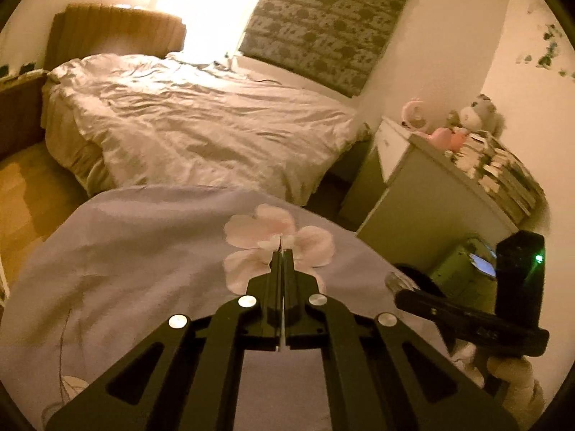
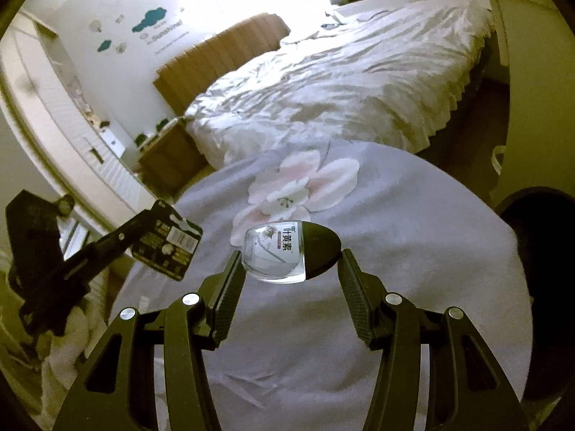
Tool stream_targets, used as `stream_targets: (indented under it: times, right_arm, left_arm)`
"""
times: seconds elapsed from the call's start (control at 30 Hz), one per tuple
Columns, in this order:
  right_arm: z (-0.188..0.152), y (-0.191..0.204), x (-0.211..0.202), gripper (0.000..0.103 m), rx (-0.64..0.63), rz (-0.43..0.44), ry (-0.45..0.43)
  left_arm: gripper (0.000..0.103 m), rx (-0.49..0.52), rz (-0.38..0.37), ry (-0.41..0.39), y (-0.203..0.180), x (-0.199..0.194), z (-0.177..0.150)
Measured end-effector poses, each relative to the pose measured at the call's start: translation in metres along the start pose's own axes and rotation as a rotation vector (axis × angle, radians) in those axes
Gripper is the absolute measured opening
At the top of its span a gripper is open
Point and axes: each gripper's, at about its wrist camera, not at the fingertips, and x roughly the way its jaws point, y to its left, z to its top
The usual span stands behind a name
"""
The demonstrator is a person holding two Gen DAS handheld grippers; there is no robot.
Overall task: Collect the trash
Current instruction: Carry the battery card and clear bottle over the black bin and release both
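My right gripper is shut on a small clear bottle with a black cap. The bottle lies sideways, its base against the left pad and its cap against the right pad, above the lilac bedspread. My left gripper is shut on a flat dark card package with a barcode. In the left wrist view only the package's thin pale edge shows between the closed fingers. The left gripper hangs to the left of the bottle and a little higher in the right wrist view.
The lilac bedspread has a pink flower print. Beyond it stands a bed with a crumpled white duvet and a wooden headboard. A white cabinet carries books and plush toys. A dark round shape sits at the right.
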Motion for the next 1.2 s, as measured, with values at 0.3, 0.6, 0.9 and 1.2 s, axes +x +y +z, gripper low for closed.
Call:
stream_targets:
  times: [0.3, 0.6, 0.9, 1.2]
  right_arm:
    - [0.002, -0.031, -0.059, 0.054, 0.053, -0.016, -0.101]
    - [0.001, -0.098, -0.123, 0.054, 0.153, -0.095, -0.208]
    - [-0.011, -0.172, -0.162, 0.054, 0.266, -0.191, -0.259]
    - [-0.032, -0.235, -0.163, 0.054, 0.365, -0.248, -0.232]
  left_arm:
    - [0.0, 0.155, -0.065, 0.017, -0.091, 0.005, -0.006]
    - [0.0, 0.267, -0.151, 0.04, -0.173, 0.032, -0.017]
    - [0.0, 0.351, -0.245, 0.088, -0.242, 0.075, -0.03]
    - [0.001, 0.384, -0.292, 0.158, -0.279, 0.12, -0.05]
